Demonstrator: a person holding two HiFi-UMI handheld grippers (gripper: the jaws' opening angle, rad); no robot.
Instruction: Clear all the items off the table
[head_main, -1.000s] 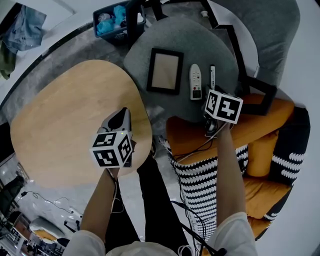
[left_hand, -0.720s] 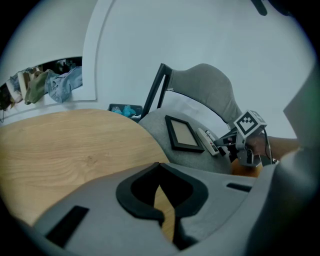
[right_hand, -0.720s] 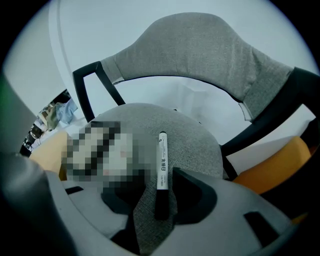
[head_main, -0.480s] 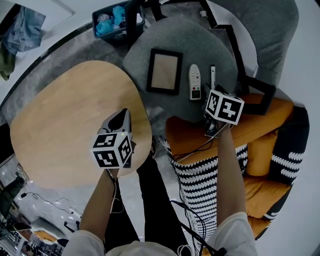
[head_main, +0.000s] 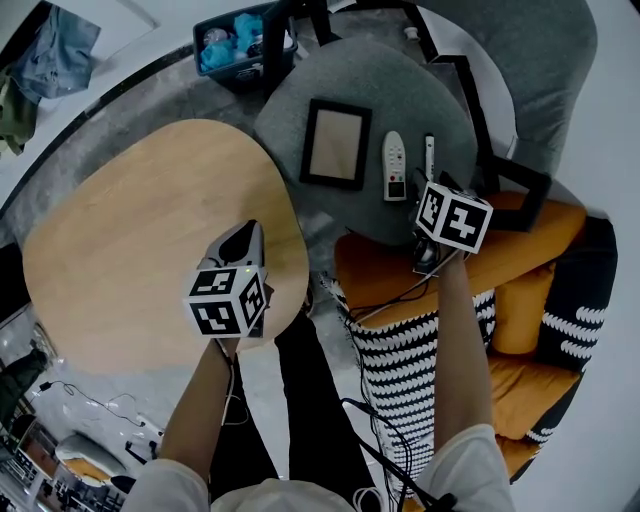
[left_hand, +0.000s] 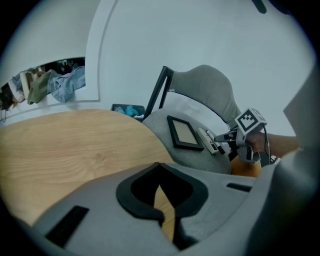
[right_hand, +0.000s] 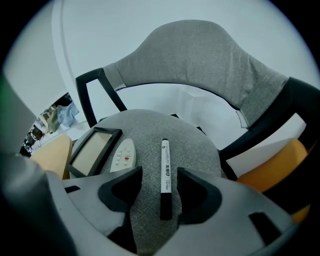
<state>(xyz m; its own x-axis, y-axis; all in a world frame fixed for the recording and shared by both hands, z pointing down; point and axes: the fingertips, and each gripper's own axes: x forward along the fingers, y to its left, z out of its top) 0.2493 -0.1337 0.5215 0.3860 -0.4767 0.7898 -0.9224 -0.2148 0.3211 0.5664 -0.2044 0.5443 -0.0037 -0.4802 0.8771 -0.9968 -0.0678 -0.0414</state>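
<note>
A grey upholstered chair seat (head_main: 370, 95) with a black frame carries 3 things in a row: a black picture frame (head_main: 336, 143) lying flat, a white remote control (head_main: 396, 165) just beside it, and a white-and-black marker (right_hand: 165, 177) at the seat's right side. A grey backrest (right_hand: 200, 60) rises behind the seat. The bean-shaped wooden table (head_main: 150, 240) stands to the seat's left, its rounded edge close to it. Beyond both sits a dark blue crate (head_main: 240, 40) with turquoise contents. Clothes (head_main: 55, 55) hang at the far left. On the right lie an orange cushion (head_main: 520, 265) and a black-and-white patterned throw (head_main: 415, 350), with cables trailing across them.

The right hand-held gripper (right_hand: 160, 184) tilts steeply down over the seat's near edge. Its jaws stand apart and have just been opening. The marker lies lengthwise between them on the fabric, with neither pad pressing it. The right forearm stretches forward over the orange cushion.

The left hand-held gripper (head_main: 243, 238) hangs over the table's near right edge, angled forward and down. Its jaws are together with nothing in them, only a sliver of wood showing through. The left forearm reaches straight ahead from the body.
</note>
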